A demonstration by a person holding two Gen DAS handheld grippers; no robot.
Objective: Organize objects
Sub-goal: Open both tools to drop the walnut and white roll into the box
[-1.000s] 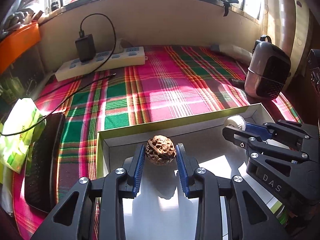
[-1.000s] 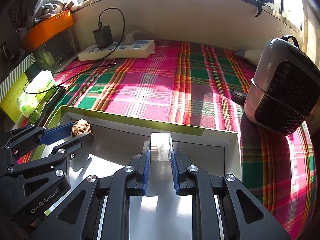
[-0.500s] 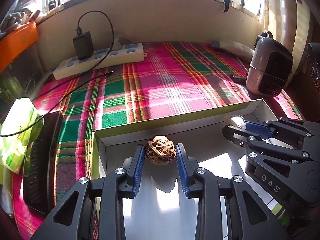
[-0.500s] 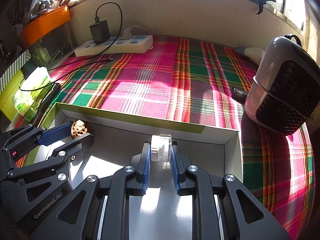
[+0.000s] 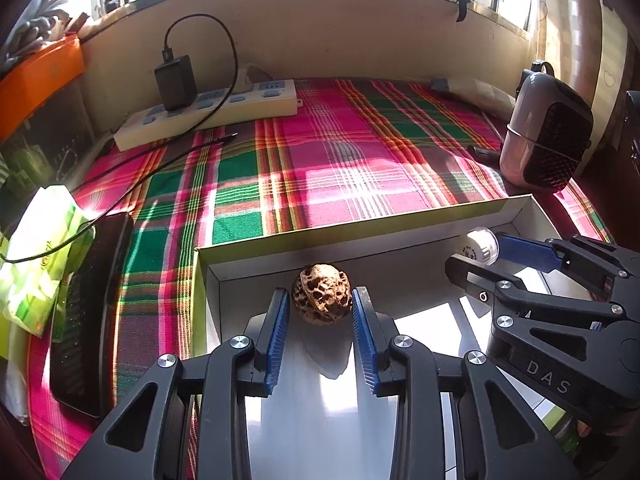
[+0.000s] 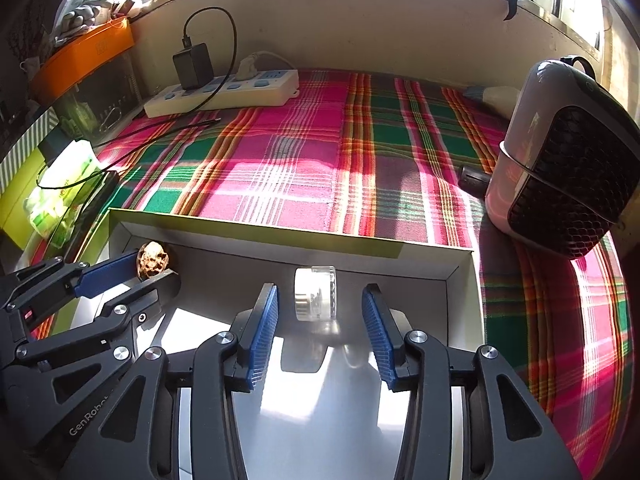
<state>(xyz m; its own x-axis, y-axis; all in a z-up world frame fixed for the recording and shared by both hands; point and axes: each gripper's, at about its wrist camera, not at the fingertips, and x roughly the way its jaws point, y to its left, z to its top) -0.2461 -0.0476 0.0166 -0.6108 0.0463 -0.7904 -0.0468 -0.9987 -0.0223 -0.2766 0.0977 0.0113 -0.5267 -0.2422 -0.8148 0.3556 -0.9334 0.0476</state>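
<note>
A wrinkled brown walnut (image 5: pixel 321 298) sits between the blue pads of my left gripper (image 5: pixel 320 295), which is shut on it just above the floor of a shallow white box (image 5: pixel 360 248) near its back left corner. In the right wrist view the walnut (image 6: pixel 152 260) shows in that left gripper (image 6: pixel 154 270). A small clear jar with a white lid (image 6: pixel 316 294) lies on its side on the box floor (image 6: pixel 400 280). My right gripper (image 6: pixel 319 294) straddles it, jaws opening, with a gap on both sides. The jar (image 5: pixel 482 246) also appears beside the right gripper (image 5: pixel 480 258).
The box rests on a pink and green plaid cloth (image 5: pixel 340 160). A white power strip (image 5: pixel 208 116) with a black adapter lies at the back. A grey heater (image 6: pixel 560 176) stands right. A black device (image 5: pixel 88 312) and a green packet (image 5: pixel 40 264) lie left.
The right gripper's jaws have spread apart and let go of the jar, which now lies free between them. The left gripper still holds the walnut in the same place.
</note>
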